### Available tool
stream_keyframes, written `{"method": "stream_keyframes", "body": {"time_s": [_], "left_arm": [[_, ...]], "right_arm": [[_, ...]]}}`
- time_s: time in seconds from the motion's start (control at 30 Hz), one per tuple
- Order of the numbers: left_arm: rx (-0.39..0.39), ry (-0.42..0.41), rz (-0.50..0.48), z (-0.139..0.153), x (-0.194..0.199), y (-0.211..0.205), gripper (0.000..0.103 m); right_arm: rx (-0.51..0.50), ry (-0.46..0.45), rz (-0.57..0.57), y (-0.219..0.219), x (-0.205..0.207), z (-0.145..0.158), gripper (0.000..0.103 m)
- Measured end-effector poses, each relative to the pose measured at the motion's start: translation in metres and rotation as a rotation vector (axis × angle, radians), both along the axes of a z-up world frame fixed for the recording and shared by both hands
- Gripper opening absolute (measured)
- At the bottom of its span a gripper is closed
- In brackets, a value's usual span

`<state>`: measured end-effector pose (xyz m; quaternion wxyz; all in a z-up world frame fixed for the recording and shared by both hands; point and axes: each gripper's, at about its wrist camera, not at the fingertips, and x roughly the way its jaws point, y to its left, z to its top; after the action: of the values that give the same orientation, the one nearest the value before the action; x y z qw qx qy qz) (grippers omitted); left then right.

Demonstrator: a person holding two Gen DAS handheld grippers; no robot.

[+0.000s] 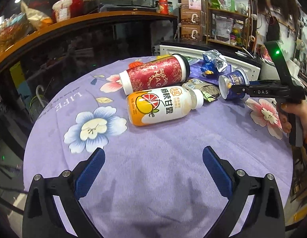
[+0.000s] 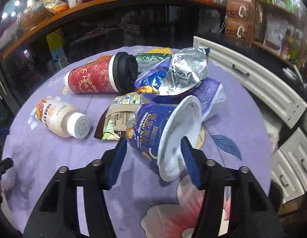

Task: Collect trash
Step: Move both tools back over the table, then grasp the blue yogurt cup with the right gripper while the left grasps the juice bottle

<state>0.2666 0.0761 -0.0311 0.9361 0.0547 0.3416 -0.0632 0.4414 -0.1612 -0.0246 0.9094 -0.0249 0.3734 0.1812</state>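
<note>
My right gripper (image 2: pixel 153 158) straddles the tipped yogurt cup (image 2: pixel 163 130) beside the juice bottle (image 2: pixel 60 119), jaws not yet pinching; I should squeeze gently, left gripper (image 1: pixel 153 168) waiting wide.

Purple floral tablecloth (image 1: pixel 153 138); red patterned cup (image 1: pixel 155 75).

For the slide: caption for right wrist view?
Right gripper fingers straddle tipped blue yogurt cup on purple floral tablecloth.
</note>
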Motion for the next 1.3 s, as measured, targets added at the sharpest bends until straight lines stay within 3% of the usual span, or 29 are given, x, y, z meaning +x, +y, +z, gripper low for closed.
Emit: {"method": "stream_keyframes", "body": {"time_s": [0.1, 0.23, 0.3, 0.5, 0.7, 0.8, 1.07, 1.3], "left_arm": [[0.008, 0.011, -0.018, 0.0, 0.011, -0.001, 0.098], [0.018, 0.03, -0.043, 0.0, 0.024, -0.004, 0.098], [0.021, 0.047, -0.063, -0.001, 0.033, -0.007, 0.098], [0.068, 0.077, -0.16, 0.004, 0.062, -0.016, 0.098], [0.227, 0.121, -0.324, 0.008, 0.091, -0.036, 0.098], [0.3, 0.143, -0.357, 0.006, 0.105, -0.04, 0.098], [0.52, 0.211, -0.544, -0.011, 0.123, -0.061, 0.097], [0.674, 0.303, -0.62, -0.032, 0.138, -0.071, 0.085]], "right_arm": [[0.008, -0.001, 0.008, 0.002, 0.001, -0.002, 0.039], [0.02, -0.011, 0.035, 0.007, -0.003, -0.003, 0.013], [0.007, -0.028, 0.042, 0.01, -0.006, -0.003, 0.009], [0.007, -0.055, 0.079, 0.013, -0.024, 0.005, 0.009], [0.033, -0.07, 0.116, 0.01, -0.045, 0.018, 0.009], [0.044, -0.063, 0.131, 0.007, -0.053, 0.021, 0.009], [0.047, -0.049, 0.134, -0.002, -0.069, 0.017, 0.009], [0.059, -0.036, 0.126, -0.011, -0.079, 0.01, 0.009]]}}
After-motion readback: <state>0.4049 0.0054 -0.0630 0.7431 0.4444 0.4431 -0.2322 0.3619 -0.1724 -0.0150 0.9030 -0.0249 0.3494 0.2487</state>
